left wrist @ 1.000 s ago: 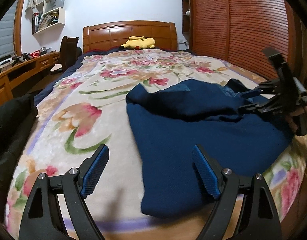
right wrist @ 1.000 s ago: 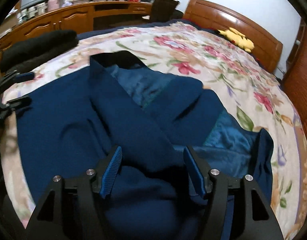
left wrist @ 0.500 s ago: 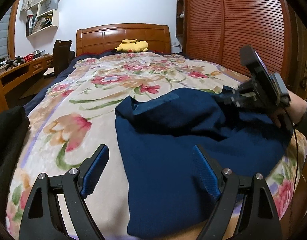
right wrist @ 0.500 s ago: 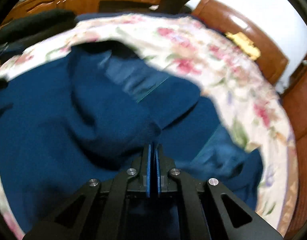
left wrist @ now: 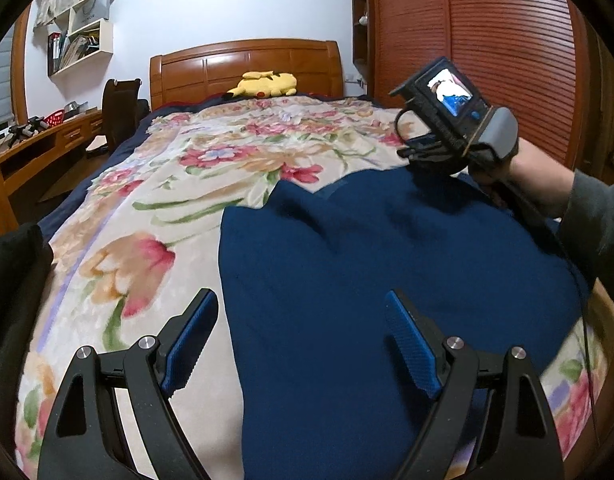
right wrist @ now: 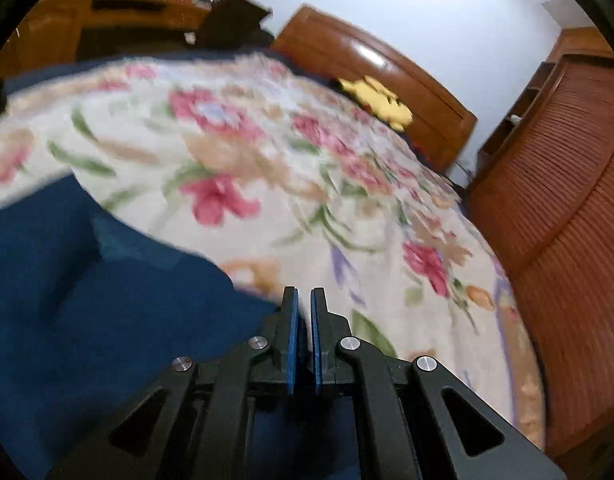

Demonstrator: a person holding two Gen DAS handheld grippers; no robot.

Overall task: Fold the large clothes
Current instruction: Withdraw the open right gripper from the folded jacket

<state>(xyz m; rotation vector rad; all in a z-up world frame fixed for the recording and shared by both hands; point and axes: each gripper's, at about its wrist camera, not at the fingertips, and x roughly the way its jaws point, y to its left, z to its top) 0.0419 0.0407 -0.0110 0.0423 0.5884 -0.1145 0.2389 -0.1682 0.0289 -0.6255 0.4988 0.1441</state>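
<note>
While the navy garment [left wrist: 367, 280] lies across the floral bedspread [left wrist: 155, 208], the left gripper [left wrist: 303, 344] hovers wide open and empty; the right gripper [right wrist: 303, 320], nearly closed, seems to pinch its edge, though that is unclear. Mid-fold, judging by this; next, lay that edge flat.

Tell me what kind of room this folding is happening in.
A bedroom, most likely: a bed with a floral blanket and wooden headboard, a slatted wooden wardrobe alongside, and a yellow plush toy by the headboard.
</note>
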